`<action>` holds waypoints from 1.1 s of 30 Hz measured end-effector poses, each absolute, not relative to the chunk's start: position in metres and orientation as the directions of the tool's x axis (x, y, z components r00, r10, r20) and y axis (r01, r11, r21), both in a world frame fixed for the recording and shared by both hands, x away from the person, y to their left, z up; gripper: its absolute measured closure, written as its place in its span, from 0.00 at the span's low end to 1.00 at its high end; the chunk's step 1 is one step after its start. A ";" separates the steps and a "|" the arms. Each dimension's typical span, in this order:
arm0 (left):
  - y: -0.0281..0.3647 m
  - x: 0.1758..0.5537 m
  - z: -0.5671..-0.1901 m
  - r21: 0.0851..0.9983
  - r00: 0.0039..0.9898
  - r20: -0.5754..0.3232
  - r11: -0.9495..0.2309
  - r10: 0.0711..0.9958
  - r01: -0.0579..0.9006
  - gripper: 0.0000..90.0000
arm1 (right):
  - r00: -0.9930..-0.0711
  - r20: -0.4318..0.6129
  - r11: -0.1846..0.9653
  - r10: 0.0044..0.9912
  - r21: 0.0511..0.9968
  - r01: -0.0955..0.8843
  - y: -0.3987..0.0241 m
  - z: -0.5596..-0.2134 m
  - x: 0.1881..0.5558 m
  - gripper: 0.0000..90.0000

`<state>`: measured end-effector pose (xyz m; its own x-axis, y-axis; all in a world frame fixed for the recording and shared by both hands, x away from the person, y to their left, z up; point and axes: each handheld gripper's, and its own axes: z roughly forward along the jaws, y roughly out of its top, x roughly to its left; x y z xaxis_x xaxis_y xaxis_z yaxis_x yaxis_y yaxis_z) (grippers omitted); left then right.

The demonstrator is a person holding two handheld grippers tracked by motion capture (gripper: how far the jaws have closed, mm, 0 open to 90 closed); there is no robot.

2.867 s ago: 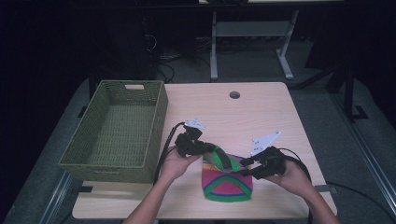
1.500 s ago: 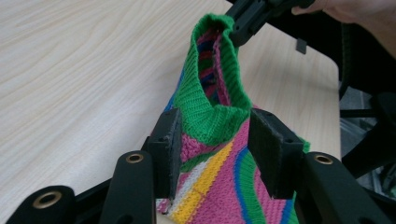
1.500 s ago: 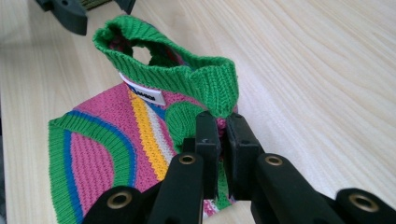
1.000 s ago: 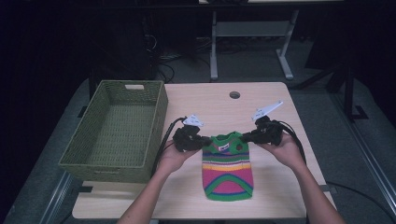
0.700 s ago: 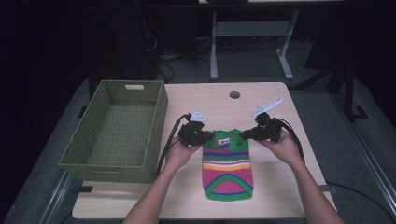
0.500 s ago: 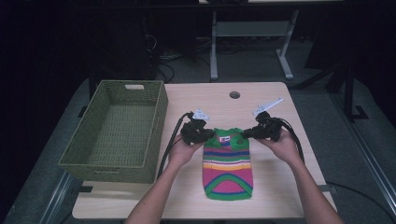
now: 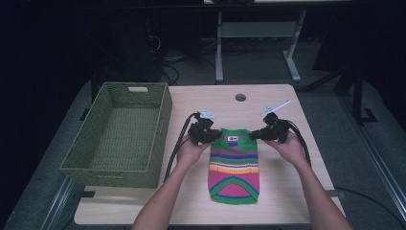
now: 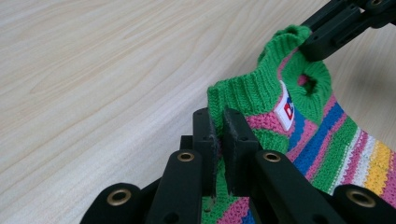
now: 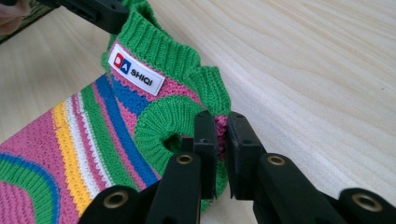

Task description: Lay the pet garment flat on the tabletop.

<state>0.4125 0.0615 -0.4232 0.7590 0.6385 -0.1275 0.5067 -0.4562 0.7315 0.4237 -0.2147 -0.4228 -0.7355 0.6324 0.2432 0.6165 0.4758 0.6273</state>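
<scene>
Since the earliest high view, both hand-held grippers have gone from lower centre to mid-frame, and the sweater (image 7: 233, 165), then bunched up betw. them, now lies stretched flat on the counter (image 7: 268, 103), centre to lower centre, collar end toward the top. Left hand-held gripper (image 7: 209, 137) pinches the sweater's upper left corner: jaws narrow, green rib knit clamped betw. the pads (image 8: 233, 140). Right hand-held gripper (image 7: 259, 134) pinches the upper right corner by the armhole, jaws narrow, pink/green knit betw. the pads (image 9: 205, 140). White label (image 9: 136, 68) w/ "DA SHIQI" sits just under the collar. Green basket (image 7: 158, 124) stands at left of frame, near the left hand (image 7: 191, 152) but apart from the sweater.
</scene>
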 end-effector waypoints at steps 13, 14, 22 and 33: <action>0.066 0.416 -0.423 0.727 0.728 -0.102 -0.449 0.678 0.519 0.85 | -0.704 0.233 0.451 0.671 0.625 0.637 -0.213 -0.425 0.437 0.76; 0.067 0.416 -0.422 0.728 0.726 -0.107 -0.444 0.679 0.523 0.84 | -0.701 0.225 0.449 0.676 0.629 0.634 -0.213 -0.423 0.437 0.76; 0.076 0.406 -0.422 0.727 0.729 -0.111 -0.445 0.676 0.523 0.83 | -0.715 0.219 0.472 0.664 0.619 0.627 -0.212 -0.420 0.429 0.75; 0.071 0.374 -0.428 0.693 0.809 -0.102 -0.542 0.579 0.475 0.86 | -0.767 0.222 0.540 0.603 0.594 0.596 -0.208 -0.429 0.400 0.81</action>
